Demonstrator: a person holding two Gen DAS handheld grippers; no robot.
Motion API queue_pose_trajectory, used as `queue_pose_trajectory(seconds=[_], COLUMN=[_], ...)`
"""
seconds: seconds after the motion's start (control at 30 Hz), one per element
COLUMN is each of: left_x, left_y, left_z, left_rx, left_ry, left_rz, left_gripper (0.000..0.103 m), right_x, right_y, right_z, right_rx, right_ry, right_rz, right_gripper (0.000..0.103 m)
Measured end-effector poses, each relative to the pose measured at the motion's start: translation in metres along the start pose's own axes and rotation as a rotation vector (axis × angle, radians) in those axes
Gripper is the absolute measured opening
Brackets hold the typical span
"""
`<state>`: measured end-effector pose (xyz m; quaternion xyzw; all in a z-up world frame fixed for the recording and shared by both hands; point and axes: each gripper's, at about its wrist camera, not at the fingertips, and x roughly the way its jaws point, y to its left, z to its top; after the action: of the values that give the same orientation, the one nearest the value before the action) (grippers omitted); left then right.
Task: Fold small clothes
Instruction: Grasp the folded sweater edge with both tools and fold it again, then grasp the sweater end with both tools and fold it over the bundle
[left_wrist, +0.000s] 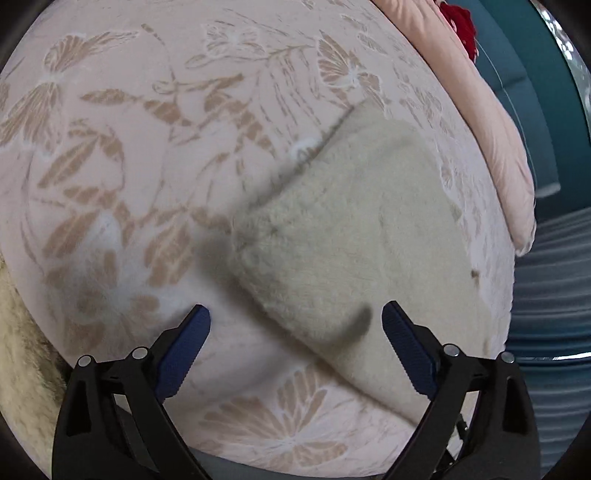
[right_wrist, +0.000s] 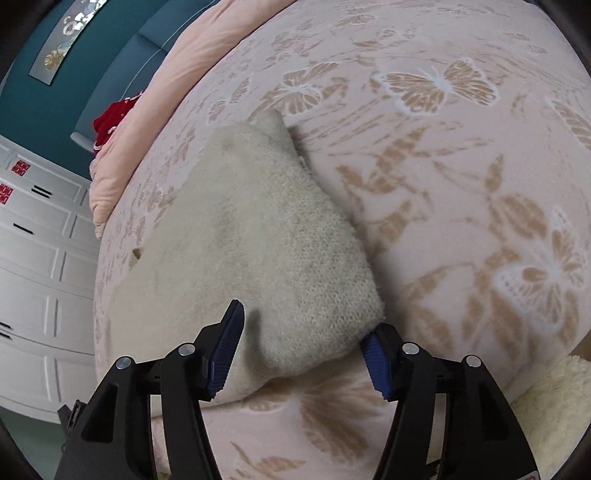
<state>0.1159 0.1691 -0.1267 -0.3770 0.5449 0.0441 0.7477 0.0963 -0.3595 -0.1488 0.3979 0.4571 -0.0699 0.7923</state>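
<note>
One cream garment (left_wrist: 343, 229) lies on the bed (left_wrist: 147, 147), toward its edge, already doubled into a thick, compact shape. Left hand-held gripper (left_wrist: 295, 325) hangs over its near corner, jaws spread wide, holding nothing. Right hand-held gripper (right_wrist: 303, 336) straddles the near corner, jaws partly spread, not pinching. This fold looks about finished; more fleece (right_wrist: 554, 398) nearby may be next.

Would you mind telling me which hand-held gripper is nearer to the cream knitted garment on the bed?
Right. The right hand-held gripper straddles the cream knitted garment, its corner between the open jaws. The left hand-held gripper hangs open just above the garment's edge.
</note>
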Motion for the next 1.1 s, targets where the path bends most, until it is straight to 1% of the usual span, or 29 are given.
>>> queue_pose_trajectory(seconds=[0.03, 0.07, 0.1, 0.13, 0.17, 0.2, 0.23, 0.27, 0.33, 0.37, 0.43, 0.47, 0.5, 0.57, 0.6, 0.63, 0.67, 0.7, 0.73, 0.83, 0.9, 0.97, 1.03, 1.1], left_x=[0.001, 0.003, 0.006, 0.009, 0.012, 0.014, 0.015, 0.015, 0.017, 0.019, 0.017, 0.018, 0.018, 0.021, 0.021, 0.022, 0.021, 0.021, 0.021, 0.021, 0.022, 0.024, 0.025, 0.027], left_y=[-0.006, -0.013, -0.019, -0.019, -0.018, -0.018, -0.020, -0.024, -0.030, -0.031, -0.027, -0.027, -0.028, -0.034, -0.037, -0.039, -0.039, -0.039, -0.039, -0.039, -0.039, -0.038, -0.039, -0.040], left_z=[0.004, 0.007, 0.010, 0.011, 0.011, 0.010, 0.009, 0.007, 0.006, 0.007, 0.009, 0.009, 0.009, 0.007, 0.005, 0.004, 0.002, 0.002, 0.003, 0.005, 0.006, 0.007, 0.007, 0.006], left_rx=[0.041, 0.096, 0.139, 0.152, 0.154, 0.171, 0.199, 0.234, 0.285, 0.294, 0.286, 0.285, 0.287, 0.310, 0.325, 0.336, 0.341, 0.341, 0.341, 0.342, 0.343, 0.343, 0.349, 0.359], left_ry=[-0.008, -0.011, -0.004, -0.002, 0.002, 0.003, -0.001, -0.008, -0.016, -0.019, -0.019, -0.021, -0.025, -0.035, -0.040, -0.045, -0.048, -0.049, -0.048, -0.037, -0.029, -0.025, -0.026, -0.033], left_rz=[0.014, 0.034, 0.068, 0.090, 0.094, 0.101, 0.113, 0.132, 0.164, 0.170, 0.165, 0.164, 0.170, 0.196, 0.211, 0.224, 0.231, 0.236, 0.238, 0.241, 0.241, 0.241, 0.242, 0.242], left_gripper=[0.072, 0.048, 0.045, 0.040, 0.040, 0.040, 0.040, 0.041, 0.043, 0.043, 0.044, 0.044, 0.045, 0.047, 0.048, 0.048, 0.049, 0.049, 0.049, 0.050, 0.051, 0.053, 0.055, 0.058], right_x=[-0.007, -0.016, -0.027, -0.034, -0.036, -0.029, -0.013, 0.001, -0.014, -0.025, -0.051, -0.059, -0.062, -0.054, -0.044, -0.031, -0.015, 0.001, 0.018, 0.060, 0.083, 0.101, 0.119, 0.145], right_y=[0.006, 0.011, 0.015, 0.017, 0.014, 0.006, -0.001, -0.007, -0.006, 0.002, 0.026, 0.042, 0.061, 0.103, 0.124, 0.146, 0.165, 0.184, 0.201, 0.240, 0.257, 0.266, 0.268, 0.260], right_z=[0.003, 0.007, 0.011, 0.014, 0.020, 0.024, 0.024, 0.022, 0.019, 0.020, 0.016, 0.014, 0.011, 0.001, -0.004, -0.014, -0.023, -0.034, -0.043, -0.060, -0.060, -0.056, -0.051, -0.050], right_rx=[-0.007, -0.021, -0.046, -0.078, -0.109, -0.140, -0.194, -0.239, -0.239, -0.242, -0.272, -0.300, -0.338, -0.442, -0.497, -0.552, -0.594, -0.632, -0.670, -0.738, -0.740, -0.743, -0.741, -0.727], right_ry=[-0.020, -0.042, -0.075, -0.105, -0.113, -0.093, -0.041, 0.011, -0.028, -0.061, -0.161, -0.191, -0.192, -0.146, -0.116, -0.077, -0.036, 0.003, 0.038, 0.090, 0.113, 0.124, 0.136, 0.205], right_rz=[0.034, 0.060, 0.052, 0.015, -0.027, -0.088, -0.207, -0.299, -0.277, -0.288, -0.327, -0.325, -0.294, -0.210, -0.171, -0.123, -0.091, -0.071, -0.060, -0.070, -0.094, -0.127, -0.182, -0.224], right_gripper=[0.026, 0.023, 0.022, 0.022, 0.021, 0.021, 0.021, 0.027, 0.031, 0.031, 0.038, 0.038, 0.038, 0.038, 0.032, 0.030, 0.018, 0.008, 0.007, 0.007, 0.007, 0.007, 0.007, 0.007])
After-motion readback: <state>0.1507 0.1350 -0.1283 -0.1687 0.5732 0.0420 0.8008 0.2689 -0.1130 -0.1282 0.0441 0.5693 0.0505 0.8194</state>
